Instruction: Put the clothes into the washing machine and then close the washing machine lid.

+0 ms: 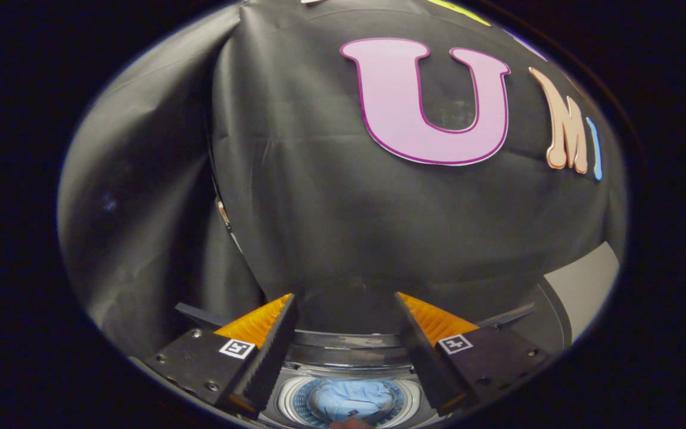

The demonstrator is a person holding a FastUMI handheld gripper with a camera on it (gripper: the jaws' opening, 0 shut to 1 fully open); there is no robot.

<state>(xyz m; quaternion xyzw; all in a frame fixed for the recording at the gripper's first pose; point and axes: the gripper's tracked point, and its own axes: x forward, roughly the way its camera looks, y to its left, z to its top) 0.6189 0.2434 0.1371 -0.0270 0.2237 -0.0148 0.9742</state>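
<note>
Pale blue clothes (349, 400) lie in the washing machine (349, 351) drum, below and between the fingers of my tool (346, 310), spread wide and empty. Loading looks finished; next I must find the lid and close it.

I see the washing machine (349, 351) low between my jaws, its top open. Its grey upper rim curves across just ahead of the jaws, and below that a pale ring frames the round drum mouth. Down inside the drum lie the clothes (350, 398), a crumpled light blue bundle with a small dark tag on the near side. The bundle sits in the middle of the drum, directly under the gap between the jaws.
</note>
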